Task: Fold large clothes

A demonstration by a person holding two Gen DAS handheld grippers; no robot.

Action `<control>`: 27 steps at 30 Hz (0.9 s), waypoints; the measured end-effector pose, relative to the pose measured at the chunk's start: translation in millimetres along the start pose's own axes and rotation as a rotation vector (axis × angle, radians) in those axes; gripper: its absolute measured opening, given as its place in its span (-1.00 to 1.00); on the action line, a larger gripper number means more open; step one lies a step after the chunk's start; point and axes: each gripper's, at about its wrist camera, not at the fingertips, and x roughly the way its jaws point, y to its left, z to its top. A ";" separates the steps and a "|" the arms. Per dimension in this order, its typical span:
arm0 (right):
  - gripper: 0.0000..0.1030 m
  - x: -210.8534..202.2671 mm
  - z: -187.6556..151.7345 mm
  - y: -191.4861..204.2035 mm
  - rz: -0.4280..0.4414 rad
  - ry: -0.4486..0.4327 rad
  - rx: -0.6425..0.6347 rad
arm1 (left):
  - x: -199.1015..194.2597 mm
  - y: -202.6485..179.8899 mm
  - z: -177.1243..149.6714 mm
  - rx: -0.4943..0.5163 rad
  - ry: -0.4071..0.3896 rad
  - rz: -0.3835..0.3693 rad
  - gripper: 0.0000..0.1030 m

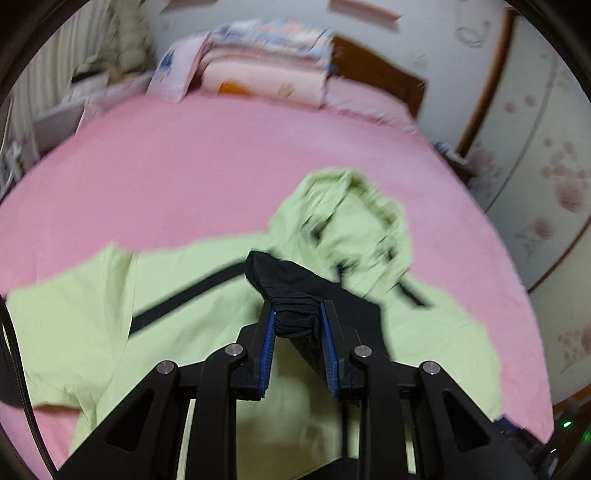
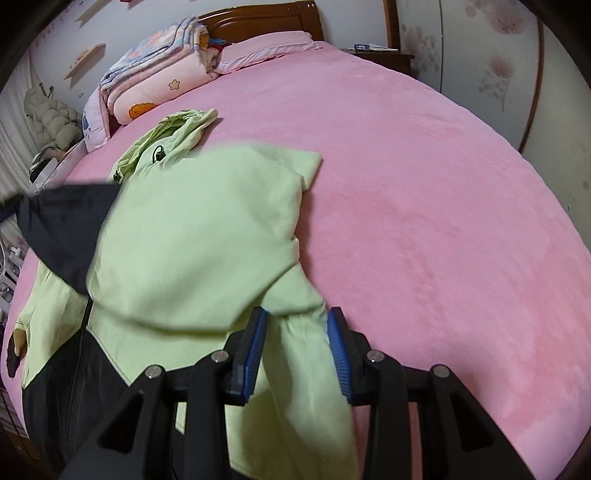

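A light green hooded jacket (image 1: 207, 332) with black trim lies on the pink bed (image 1: 207, 162), hood (image 1: 354, 221) toward the headboard. My left gripper (image 1: 297, 314) is shut on the jacket's black sleeve cuff (image 1: 284, 280) and holds it above the jacket's body. In the right wrist view the jacket (image 2: 192, 236) is partly lifted. My right gripper (image 2: 297, 317) is shut on a green fold of the jacket (image 2: 295, 332), which hangs between the blue pads. The black cuff end (image 2: 66, 229) stretches away to the left there.
Folded quilts and pillows (image 2: 162, 81) are stacked at the head of the bed by the wooden headboard (image 2: 258, 22). A nightstand (image 2: 380, 55) stands at the far right corner. A wardrobe with flower print (image 1: 546, 192) lines the right side. Pink sheet (image 2: 424, 206) stretches right of the jacket.
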 end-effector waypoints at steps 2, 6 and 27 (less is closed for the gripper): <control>-0.33 3.8 1.5 2.7 -0.019 0.003 -0.002 | 18.3 14.1 -16.6 -0.018 0.041 0.031 -0.58; -0.34 5.7 -2.4 4.6 -0.049 0.002 -0.011 | 44.5 26.7 -39.3 -0.025 0.098 0.084 -0.57; -0.32 -73.9 -13.3 45.8 -0.012 -0.033 -0.033 | -60.6 -13.8 -49.2 0.146 -0.003 0.191 0.83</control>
